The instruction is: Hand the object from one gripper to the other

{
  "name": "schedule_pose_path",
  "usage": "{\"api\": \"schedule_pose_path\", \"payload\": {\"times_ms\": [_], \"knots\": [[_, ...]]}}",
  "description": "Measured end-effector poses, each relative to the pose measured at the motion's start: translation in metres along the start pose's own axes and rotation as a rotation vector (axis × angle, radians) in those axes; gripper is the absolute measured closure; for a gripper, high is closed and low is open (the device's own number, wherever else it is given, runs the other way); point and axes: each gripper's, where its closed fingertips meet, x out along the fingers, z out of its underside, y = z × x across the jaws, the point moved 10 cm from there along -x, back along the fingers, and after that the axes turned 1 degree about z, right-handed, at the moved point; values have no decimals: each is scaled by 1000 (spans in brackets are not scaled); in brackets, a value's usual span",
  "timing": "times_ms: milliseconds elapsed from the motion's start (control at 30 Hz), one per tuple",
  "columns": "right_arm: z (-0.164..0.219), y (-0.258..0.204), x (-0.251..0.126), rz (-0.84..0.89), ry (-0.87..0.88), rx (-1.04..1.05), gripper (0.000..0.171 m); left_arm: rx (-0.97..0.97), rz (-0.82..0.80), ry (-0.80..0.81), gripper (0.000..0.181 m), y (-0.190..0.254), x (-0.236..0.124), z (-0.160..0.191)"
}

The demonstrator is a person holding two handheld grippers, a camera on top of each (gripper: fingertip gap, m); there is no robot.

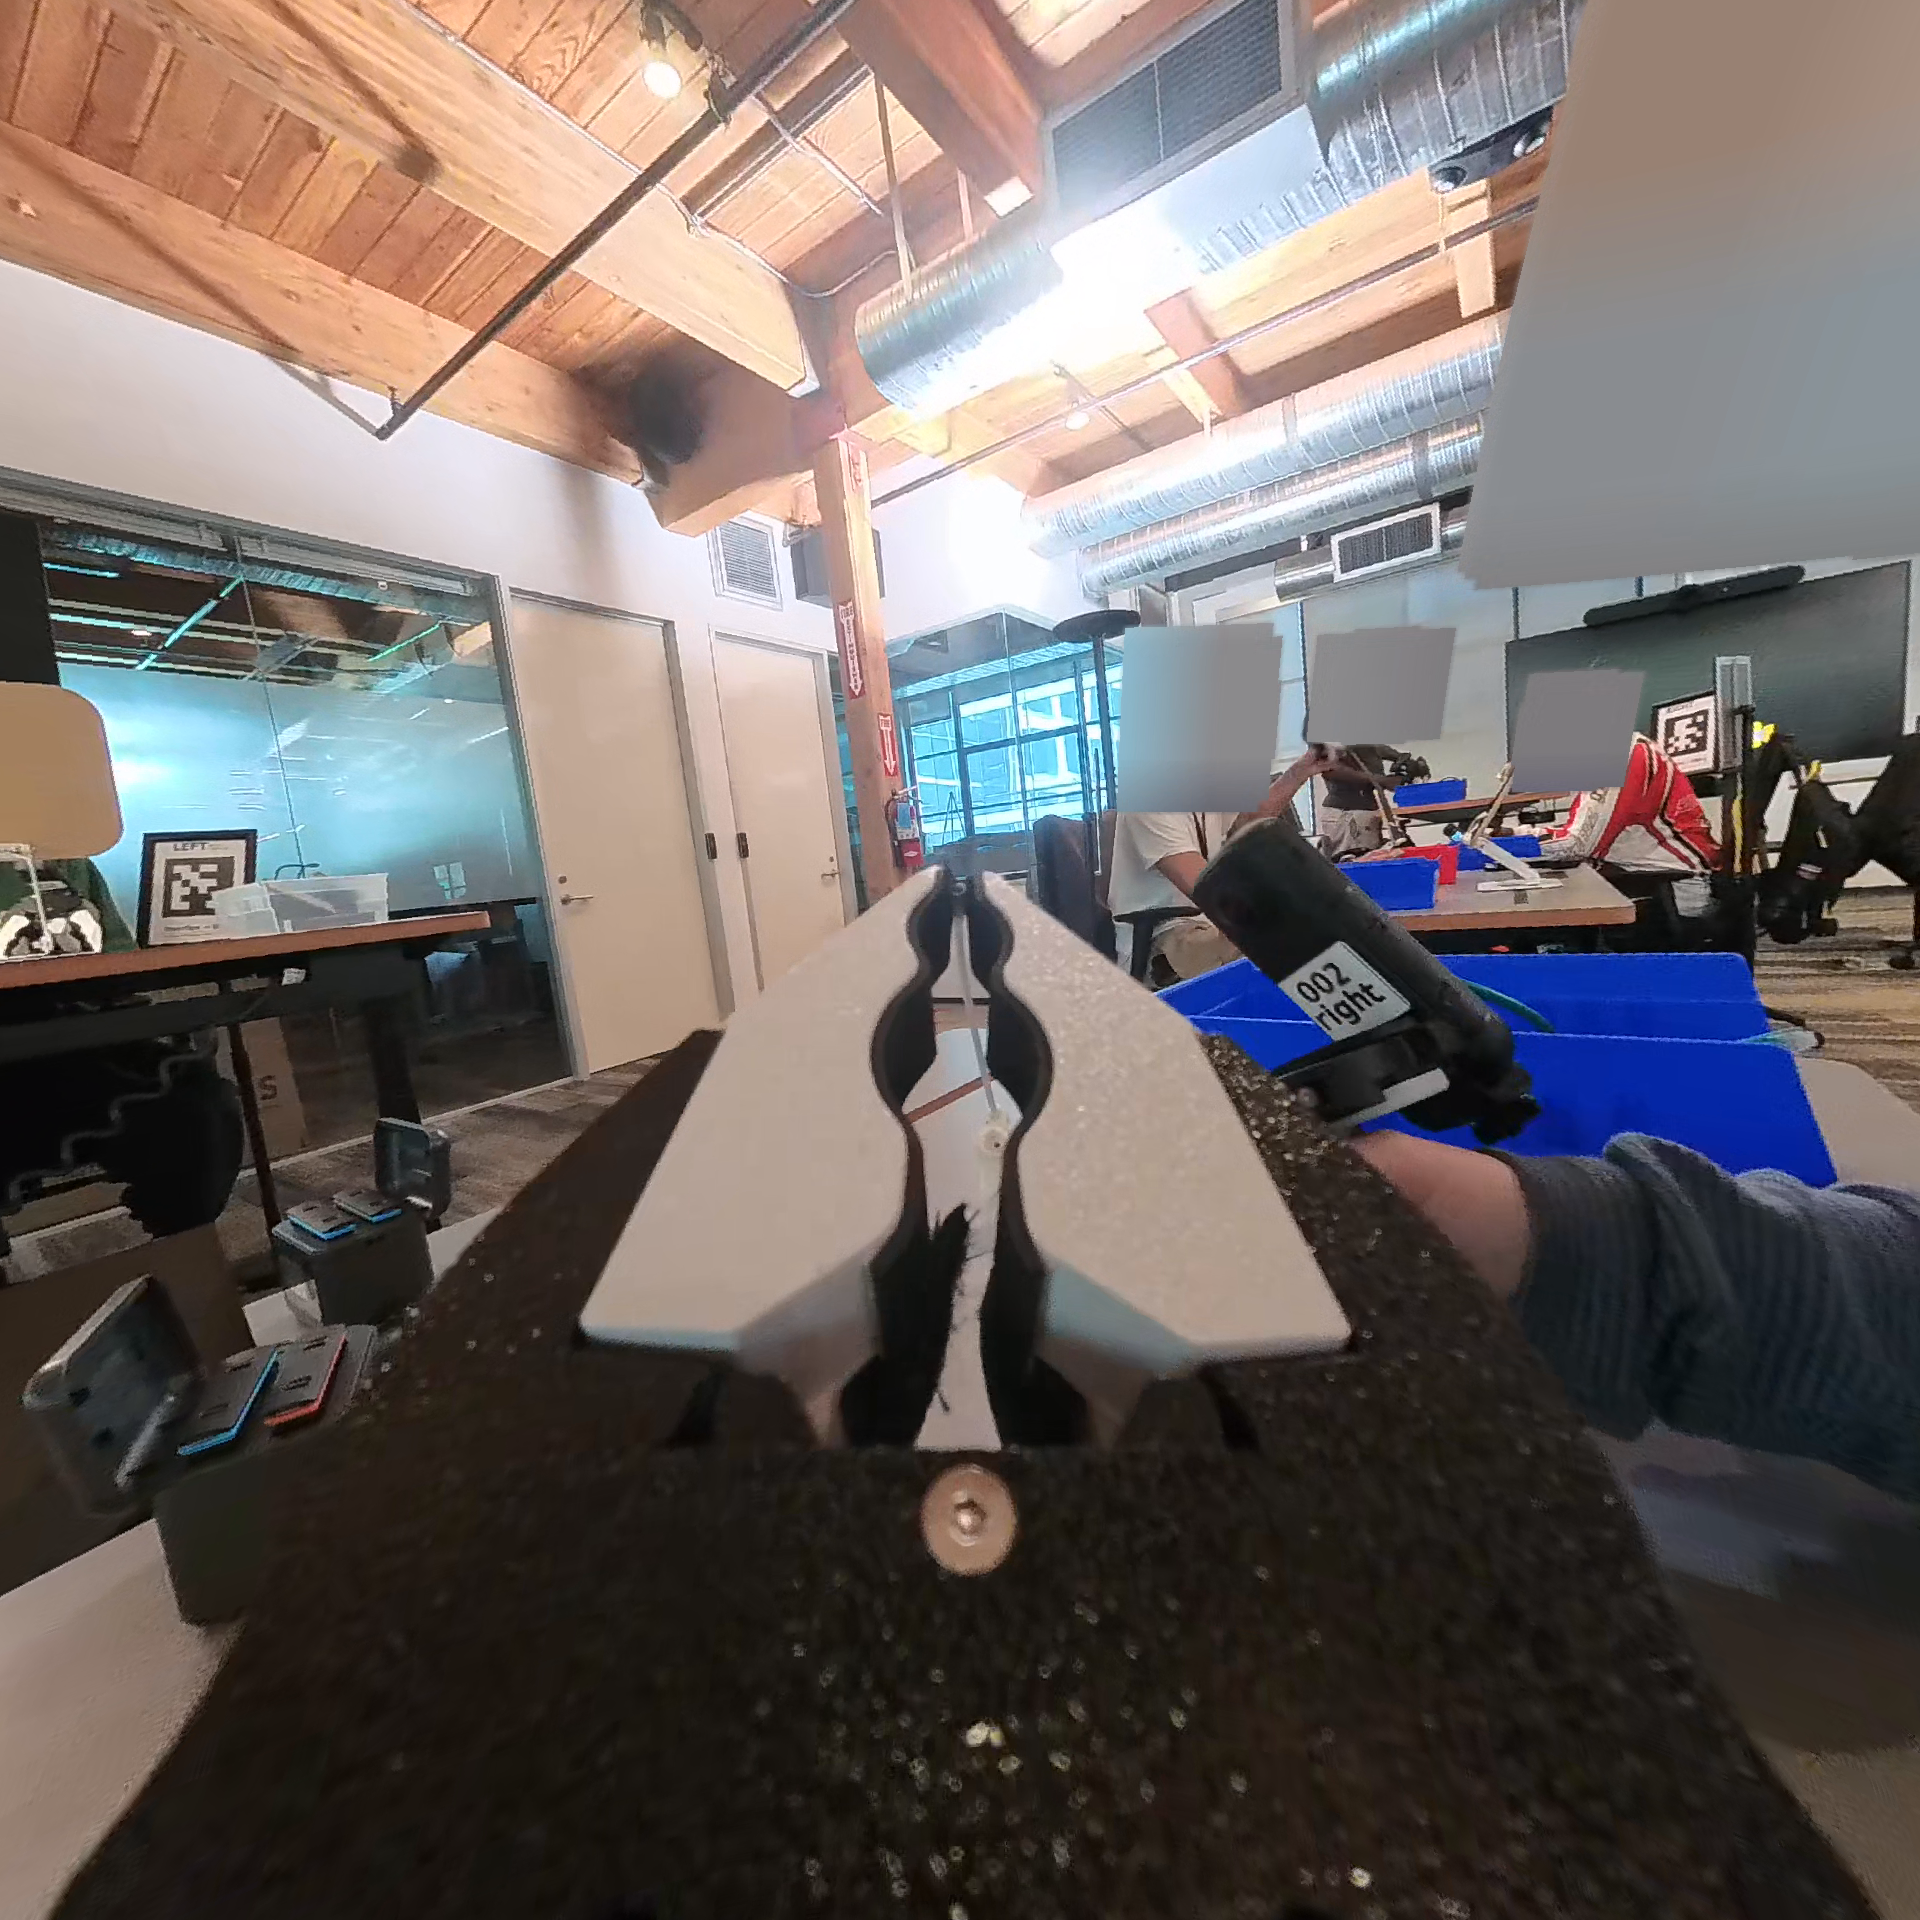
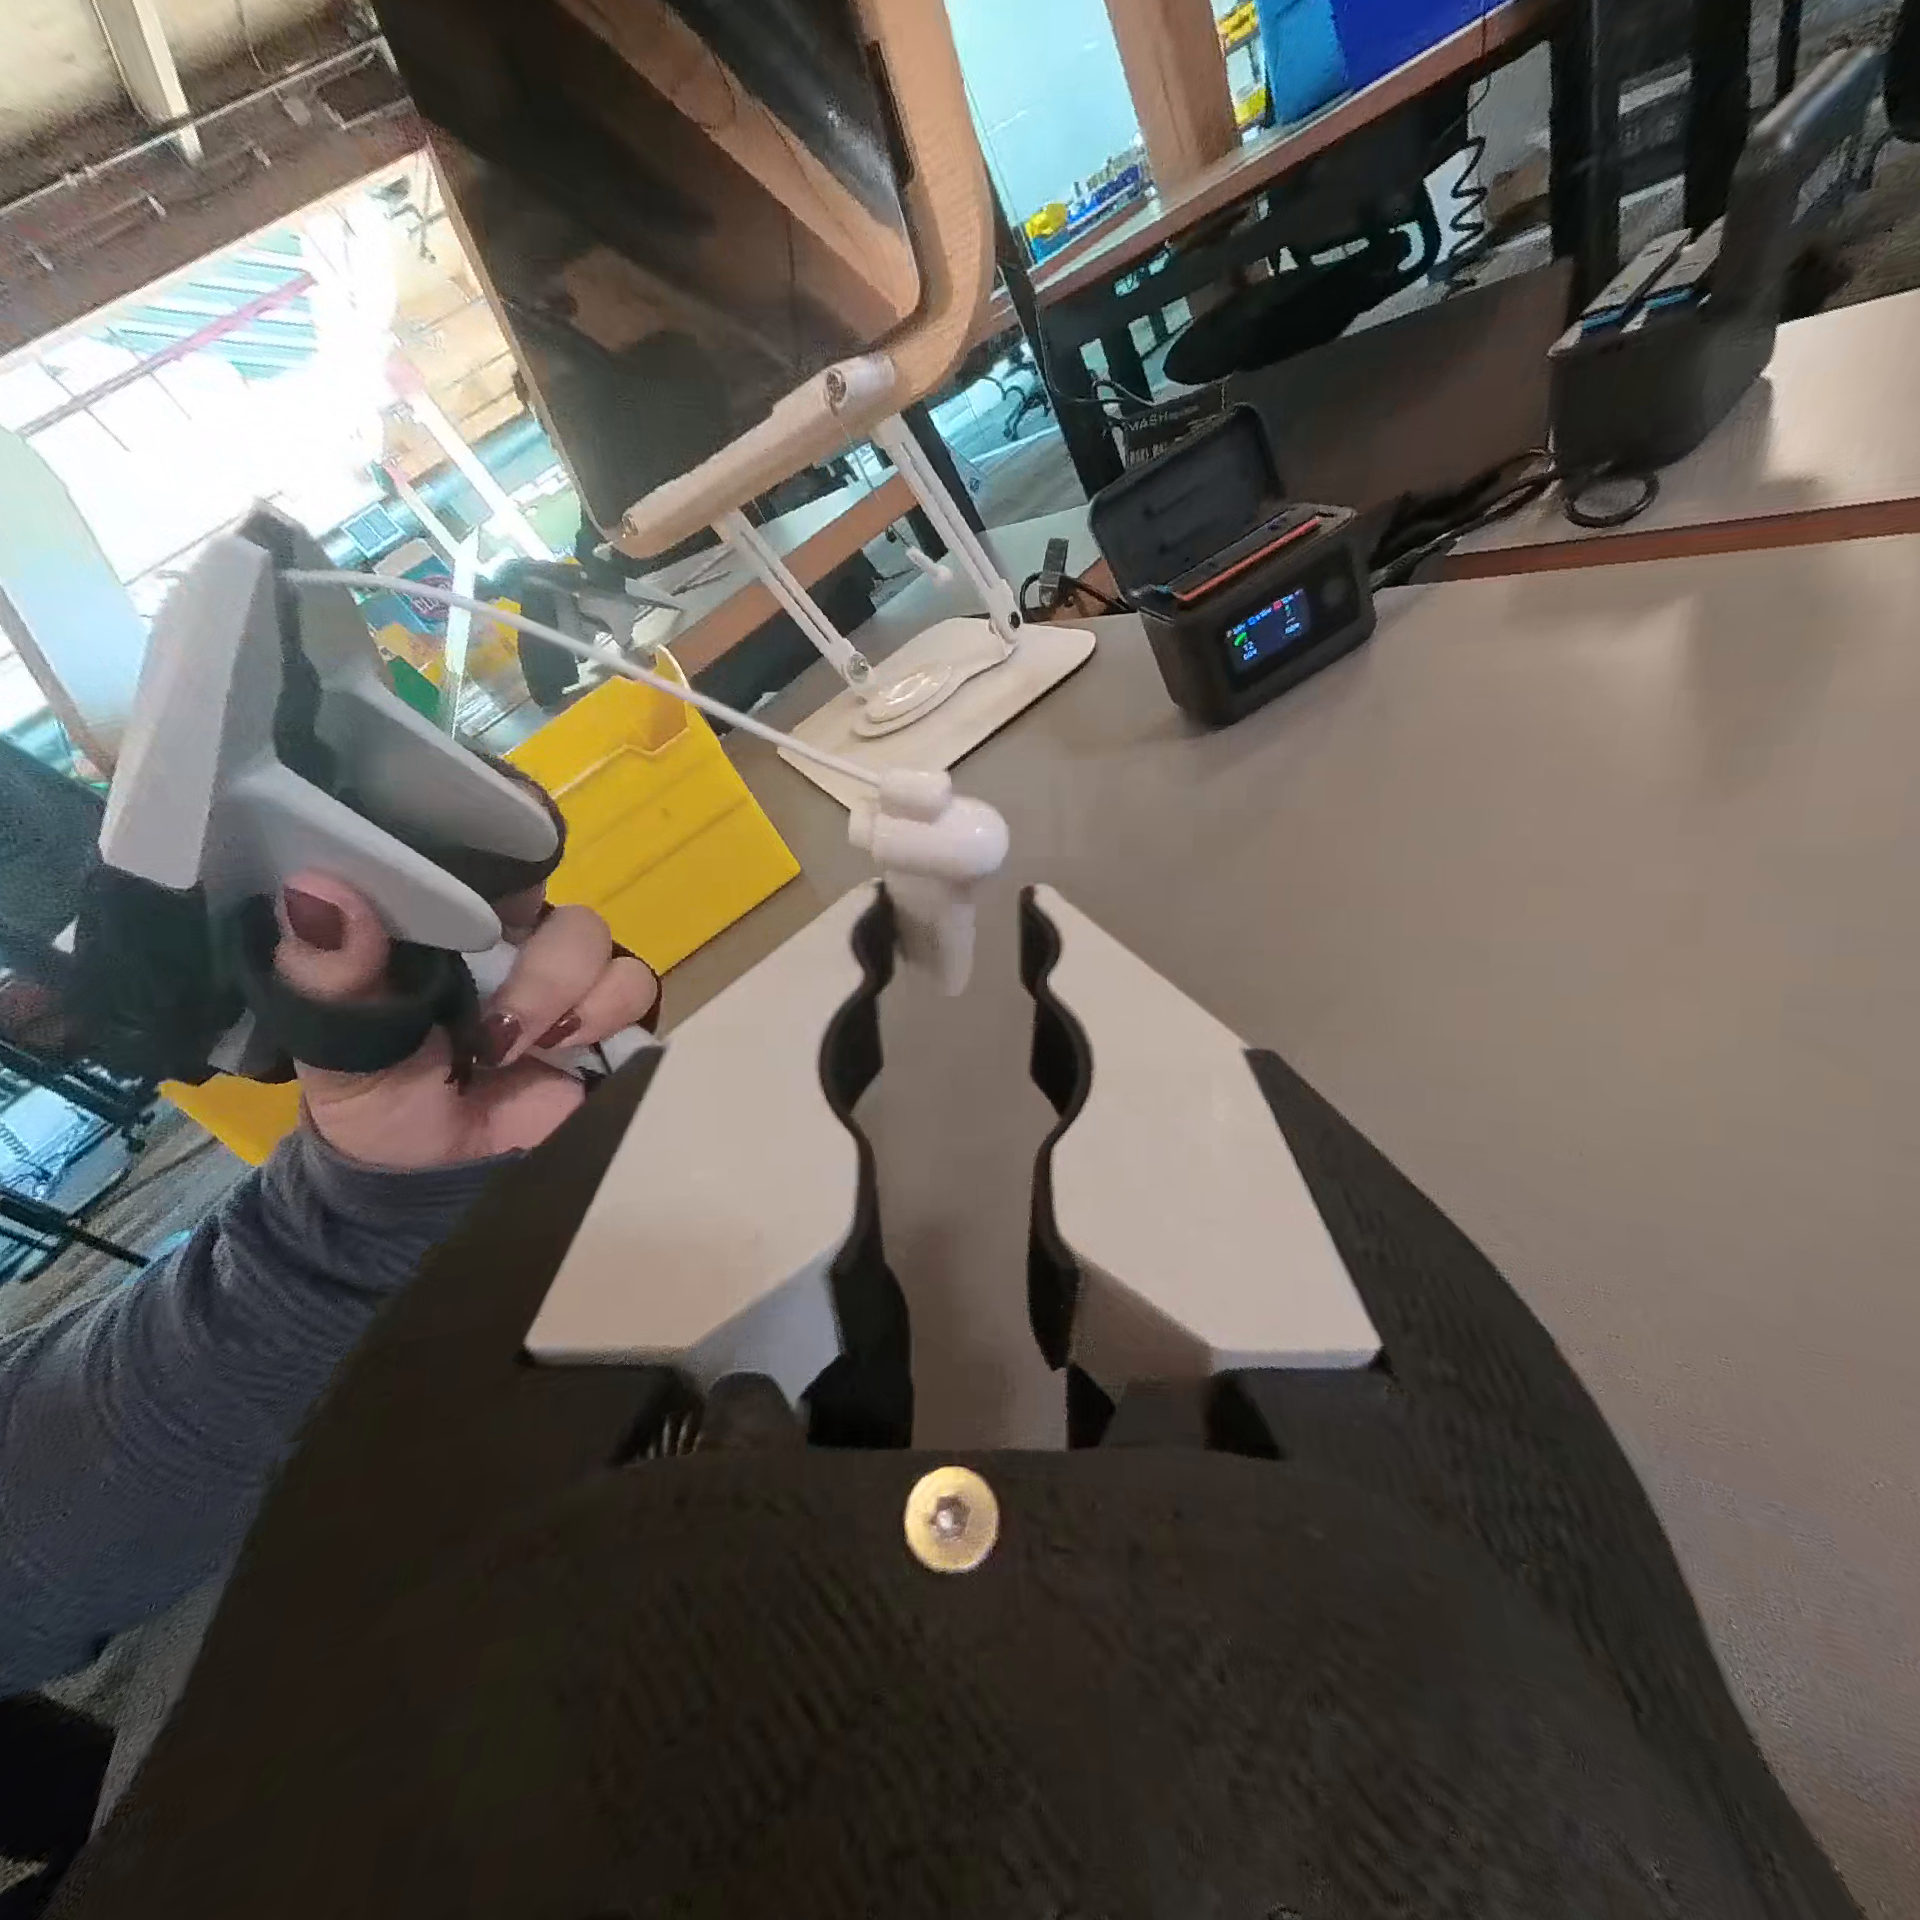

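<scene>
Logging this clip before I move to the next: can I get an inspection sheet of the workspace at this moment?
Surface: grey table, mostly bare near the grippers.
Job's things: white wired earphone; its thin cord is pinched in the left gripper, and the earbud hangs at the right gripper's tips.
Clutter: yellow bin, blue bins, white stand, black charger case with a lit screen.
Grippers: left gripper shut on the cord; right gripper open, with the earbud stem between its fingertips, not yet clamped.
Cables: black cables behind the charger case.
Surroundings: office with desks, people seated at far tables, wooden ceiling, ducts.
</scene>
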Motion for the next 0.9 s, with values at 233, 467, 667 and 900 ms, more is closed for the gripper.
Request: {"api": "schedule_pose_path", "payload": {"times_ms": [233, 467, 667, 900], "knots": [[-20, -6, -19, 216, 106, -296, 160, -108, 16, 26, 165, -6, -3, 10], [-87, -53, -122, 683, 266, -757, 160, -164, -58, -72, 107, -23, -6, 33], [-101, -31, -251, 1151, -124, -523, 160, -150, -117, -110, 115, -30, -8, 45], [-69, 26, -306, 1491, -334, -252, 128, -165, -130, -119, 119, -33, -10, 47]]}}
